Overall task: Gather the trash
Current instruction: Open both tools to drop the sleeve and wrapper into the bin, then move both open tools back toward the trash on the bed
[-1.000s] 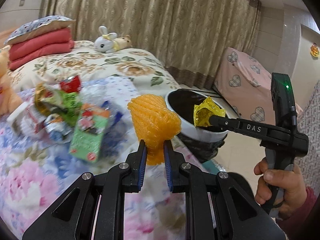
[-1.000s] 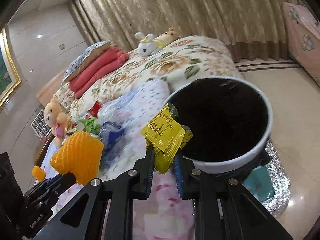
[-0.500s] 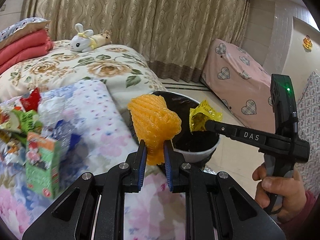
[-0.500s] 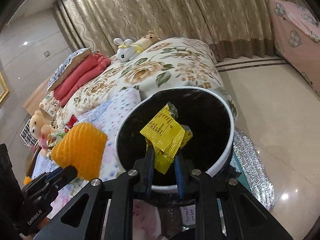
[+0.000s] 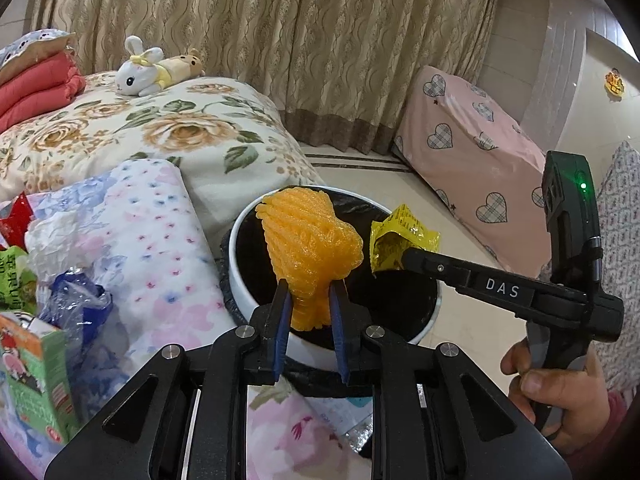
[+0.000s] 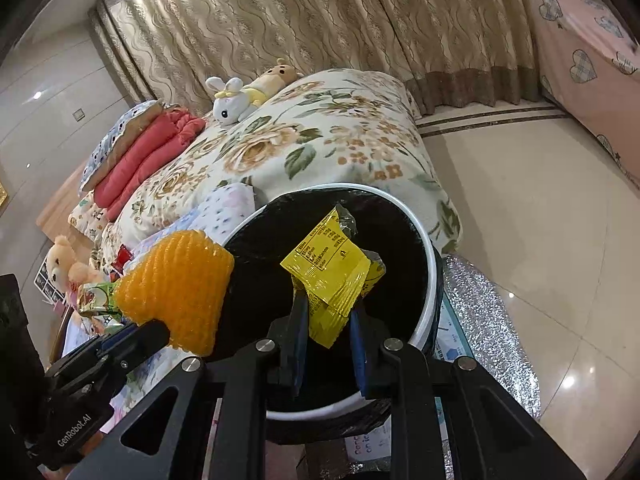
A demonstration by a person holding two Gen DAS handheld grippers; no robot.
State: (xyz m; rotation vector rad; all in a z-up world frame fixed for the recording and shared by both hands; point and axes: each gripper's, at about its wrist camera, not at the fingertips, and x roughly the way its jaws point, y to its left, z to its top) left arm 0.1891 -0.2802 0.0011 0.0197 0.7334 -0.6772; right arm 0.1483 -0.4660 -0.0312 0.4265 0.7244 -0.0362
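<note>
A white-rimmed bin [image 5: 237,268] with a black liner stands on the floor against the bed. My left gripper [image 5: 308,292] hangs over its near rim with an orange foam fruit net [image 5: 312,240] between its blue pads; the jaws are opening, and the net still sits in them. My right gripper [image 6: 328,304] is shut on a crumpled yellow wrapper [image 6: 328,264] above the bin's [image 6: 430,280] dark opening. In the left wrist view the right gripper [image 5: 404,256] reaches in from the right with the wrapper [image 5: 404,236]. In the right wrist view the net [image 6: 180,280] shows at lower left.
More trash lies on the flowered bed at the left: a green carton [image 5: 36,380], a blue plastic bag [image 5: 76,304], a red wrapper [image 5: 14,216]. A plush rabbit [image 5: 140,72] sits further back. A silver mat [image 6: 480,320] lies beside the bin. A hand [image 5: 560,396] holds the right gripper.
Both grippers have swung from above the bed to above the bin, each still carrying its piece. The trash pile has slid to the left edge of the left wrist view.
</note>
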